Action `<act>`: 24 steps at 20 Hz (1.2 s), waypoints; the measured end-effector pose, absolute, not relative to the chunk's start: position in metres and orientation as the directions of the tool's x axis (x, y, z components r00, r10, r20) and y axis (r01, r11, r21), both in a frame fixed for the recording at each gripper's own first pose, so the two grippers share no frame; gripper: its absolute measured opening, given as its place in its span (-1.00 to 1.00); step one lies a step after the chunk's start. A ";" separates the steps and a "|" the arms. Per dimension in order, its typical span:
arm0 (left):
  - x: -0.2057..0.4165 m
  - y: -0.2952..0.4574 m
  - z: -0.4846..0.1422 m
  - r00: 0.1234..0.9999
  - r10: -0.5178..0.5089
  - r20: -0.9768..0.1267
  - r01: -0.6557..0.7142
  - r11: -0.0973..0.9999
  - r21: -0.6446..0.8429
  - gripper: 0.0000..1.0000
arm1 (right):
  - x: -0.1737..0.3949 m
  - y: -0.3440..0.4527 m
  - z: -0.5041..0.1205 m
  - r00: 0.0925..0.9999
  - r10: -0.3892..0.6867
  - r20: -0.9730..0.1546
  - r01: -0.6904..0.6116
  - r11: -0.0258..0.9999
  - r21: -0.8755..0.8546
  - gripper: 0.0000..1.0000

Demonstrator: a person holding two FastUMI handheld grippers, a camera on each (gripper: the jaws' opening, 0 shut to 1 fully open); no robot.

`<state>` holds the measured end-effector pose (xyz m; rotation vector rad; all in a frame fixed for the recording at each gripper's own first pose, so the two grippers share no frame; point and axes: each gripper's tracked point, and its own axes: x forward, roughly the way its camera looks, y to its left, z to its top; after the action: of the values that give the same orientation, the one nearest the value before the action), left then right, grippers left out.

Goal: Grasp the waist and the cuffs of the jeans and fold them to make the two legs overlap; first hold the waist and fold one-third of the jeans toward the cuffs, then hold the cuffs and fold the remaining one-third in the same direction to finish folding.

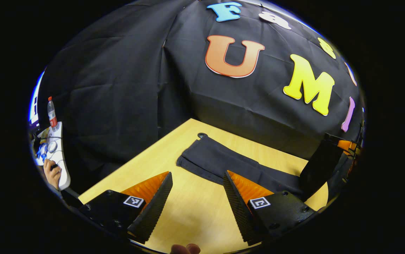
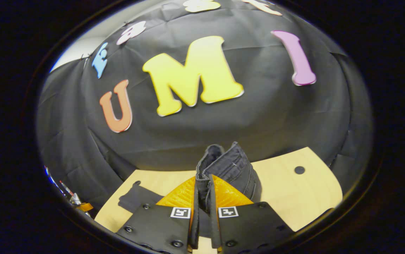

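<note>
Dark jeans lie along the light wooden table, with the cuffs at the far end near a round hole. My left gripper is open and hovers over bare table just short of the cuffs, touching nothing. In the right gripper view my right gripper is shut on the bunched waist and holds it raised off the table; the cuffs still lie flat at the left. The right gripper also appears at the right of the left gripper view, with the cloth rising to it.
The black cloth wall stands close behind the table. Two round cable holes sit in the tabletop. Far left, a person's hand rests on a white desk beside a water bottle. A fingertip shows at the bottom edge.
</note>
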<state>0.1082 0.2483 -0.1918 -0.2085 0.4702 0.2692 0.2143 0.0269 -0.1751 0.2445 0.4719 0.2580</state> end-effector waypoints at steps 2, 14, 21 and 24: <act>0.105 0.264 -0.186 0.861 0.219 -0.459 -0.305 0.945 -0.121 0.86 | 0.217 0.068 -0.201 0.835 0.320 -0.447 -0.207 0.936 0.284 -0.72; 0.106 0.323 -0.197 0.857 0.217 -0.468 -0.354 0.908 -0.227 0.86 | 0.186 0.211 -0.386 0.665 0.309 -0.680 -0.336 0.937 0.097 -0.63; 0.127 0.323 -0.241 0.819 0.147 -0.555 -0.409 0.828 -0.383 0.85 | 0.161 0.207 -0.343 0.652 0.353 -0.671 -0.353 0.925 0.144 1.00; 0.149 0.323 -0.272 0.765 0.083 -0.638 -0.479 0.736 -0.479 0.86 | 0.139 0.184 -0.312 0.662 0.357 -0.659 -0.382 0.917 0.114 1.00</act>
<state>0.1485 0.3228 -0.2724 -0.6804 0.6315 0.3320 0.1391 0.1845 -0.3117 -0.0354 0.7370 0.4180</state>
